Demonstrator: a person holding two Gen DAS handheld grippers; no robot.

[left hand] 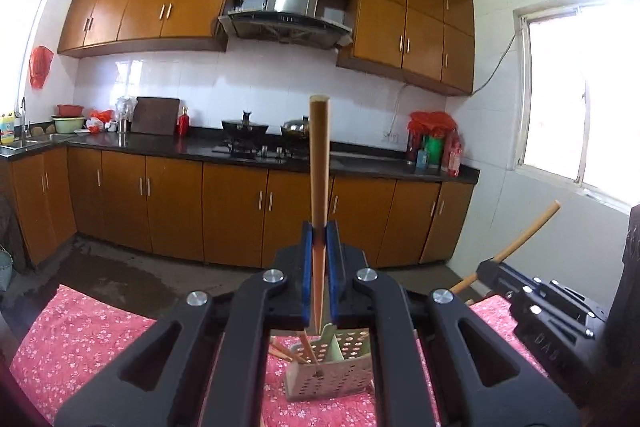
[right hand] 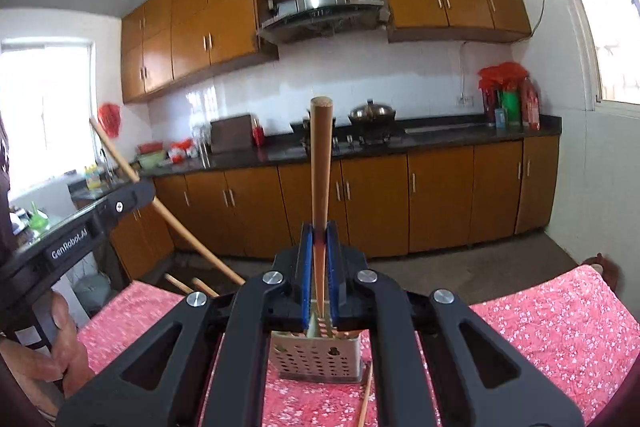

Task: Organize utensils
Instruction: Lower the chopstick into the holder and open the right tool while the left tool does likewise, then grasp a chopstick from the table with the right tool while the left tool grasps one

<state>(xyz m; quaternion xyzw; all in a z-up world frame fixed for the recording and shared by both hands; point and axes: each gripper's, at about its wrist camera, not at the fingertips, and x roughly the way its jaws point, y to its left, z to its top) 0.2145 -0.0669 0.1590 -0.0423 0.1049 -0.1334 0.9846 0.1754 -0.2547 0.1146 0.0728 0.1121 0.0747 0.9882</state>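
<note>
My left gripper [left hand: 320, 233] is shut on a wooden chopstick [left hand: 319, 163] that points up between the blue pads, its lower tip above a perforated utensil holder [left hand: 332, 367] on the pink floral cloth. The holder has several chopsticks in it. My right gripper [right hand: 320, 233] is shut on another wooden chopstick [right hand: 321, 163], its lower end over the same holder [right hand: 316, 357]. The right gripper also shows at the right of the left wrist view [left hand: 532, 291]. The left gripper shows at the left of the right wrist view [right hand: 92, 223].
The pink floral cloth [right hand: 552, 327] covers the table. A loose chopstick [right hand: 366, 399] lies on it in front of the holder. Beyond are orange kitchen cabinets [left hand: 240, 211], a dark counter with a stove and pots [left hand: 256, 147], and a window [left hand: 584, 99] at the right.
</note>
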